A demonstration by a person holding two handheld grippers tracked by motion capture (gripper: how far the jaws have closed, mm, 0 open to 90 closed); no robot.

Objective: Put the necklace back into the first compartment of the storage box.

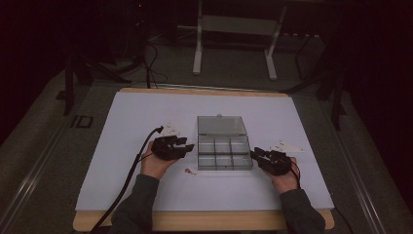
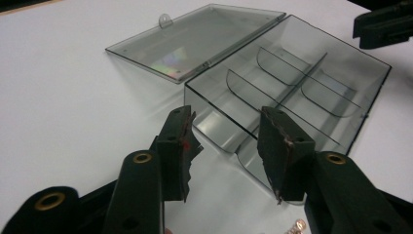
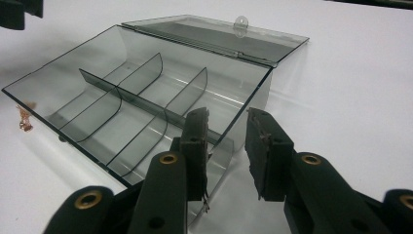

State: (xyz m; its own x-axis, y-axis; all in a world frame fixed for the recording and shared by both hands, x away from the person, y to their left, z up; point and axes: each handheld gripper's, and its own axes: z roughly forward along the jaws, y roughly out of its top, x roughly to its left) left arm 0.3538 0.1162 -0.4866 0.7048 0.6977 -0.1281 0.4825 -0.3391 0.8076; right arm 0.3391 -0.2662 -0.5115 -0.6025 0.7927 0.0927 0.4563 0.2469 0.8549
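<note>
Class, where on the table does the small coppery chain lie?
In the high view the chain lies on the white table, just left of the clear box's near corner, by the left gripper.

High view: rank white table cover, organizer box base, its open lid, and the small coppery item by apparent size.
1. white table cover, largest by far
2. and 3. box base and open lid: look about alike, no ranking
4. coppery item, a speck left of the base, nearer the left gripper than the right gripper
</note>
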